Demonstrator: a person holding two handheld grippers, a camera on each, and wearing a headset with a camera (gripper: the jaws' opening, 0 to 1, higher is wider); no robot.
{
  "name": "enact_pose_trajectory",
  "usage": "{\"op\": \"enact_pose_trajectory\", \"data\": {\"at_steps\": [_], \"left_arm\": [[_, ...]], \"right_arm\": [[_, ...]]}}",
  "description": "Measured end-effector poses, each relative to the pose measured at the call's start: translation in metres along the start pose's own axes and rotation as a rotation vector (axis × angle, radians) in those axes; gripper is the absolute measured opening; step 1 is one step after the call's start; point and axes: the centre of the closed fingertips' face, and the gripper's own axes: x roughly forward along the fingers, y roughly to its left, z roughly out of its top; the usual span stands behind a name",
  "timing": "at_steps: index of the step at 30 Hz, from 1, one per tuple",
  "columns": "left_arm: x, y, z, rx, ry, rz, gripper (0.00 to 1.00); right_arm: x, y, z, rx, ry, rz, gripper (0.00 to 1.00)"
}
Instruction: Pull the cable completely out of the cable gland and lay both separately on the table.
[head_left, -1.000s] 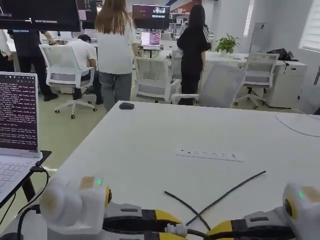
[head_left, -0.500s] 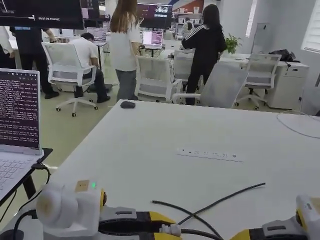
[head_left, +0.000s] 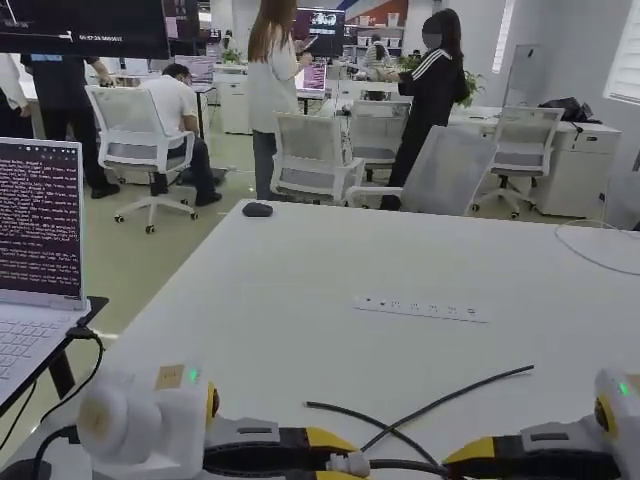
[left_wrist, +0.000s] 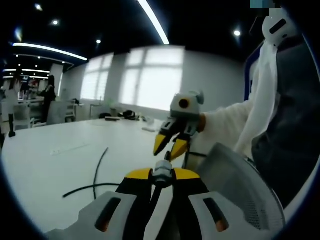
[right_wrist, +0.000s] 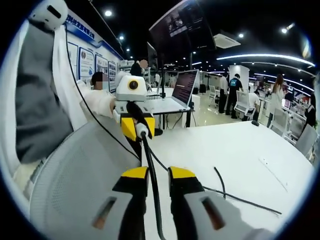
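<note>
Black cable (right_wrist: 149, 160) is running from the pale cable gland (left_wrist: 162, 169) out across the white table (head_left: 300, 300). The left gripper (left_wrist: 162, 175) is clamping the gland, which is hiding how deep the cable sits. The right gripper (right_wrist: 158, 175) is keeping its jaws narrowly apart, and the cable is passing loosely between them. The head view's bottom edge is cutting off both grippers.

The left gripper (left_wrist: 162, 176) is held low and level, its jaws closed on the cable gland (left_wrist: 162, 167). The right gripper (right_wrist: 158, 175) faces it nose to nose, near the cable gland but apart from it. Its jaws are slightly parted, with the cable (right_wrist: 148, 150) running between them. A white sleeve (left_wrist: 225, 122) shows behind the right gripper.
</note>
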Motion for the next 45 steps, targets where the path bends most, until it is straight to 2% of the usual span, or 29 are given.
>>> {"op": "enact_pose_trajectory", "data": {"at_steps": [4, 12, 16, 20, 29, 37, 45], "left_arm": [[0.0, -0.003, 0.0, 0.011, 0.002, -0.011, 0.16], [0.0, -0.005, -0.001, 0.033, 0.004, -0.015, 0.16], [0.0, -0.004, 0.0, 0.033, 0.001, -0.011, 0.16], [-0.001, -0.001, 0.001, 0.03, -0.007, 0.001, 0.16], [0.001, -0.003, 0.0, 0.03, 0.0, -0.005, 0.16], [0.0, -0.001, -0.002, 0.029, 0.011, 0.01, 0.16], [-0.002, 0.002, -0.002, 0.025, 0.01, 0.024, 0.16]], "right_arm": [[0.012, 0.009, 0.012, -0.026, -0.013, 0.044, 0.17], [0.022, 0.014, 0.016, -0.057, -0.005, 0.083, 0.17], [0.024, 0.014, 0.014, -0.061, 0.013, 0.091, 0.11], [0.025, 0.019, 0.016, -0.063, 0.005, 0.115, 0.03], [0.024, 0.02, 0.012, -0.106, 0.018, 0.105, 0.02], [0.018, 0.014, -0.001, -0.112, 0.053, 0.087, 0.02], [0.001, 0.003, -0.024, -0.096, 0.114, 0.046, 0.02]]}}
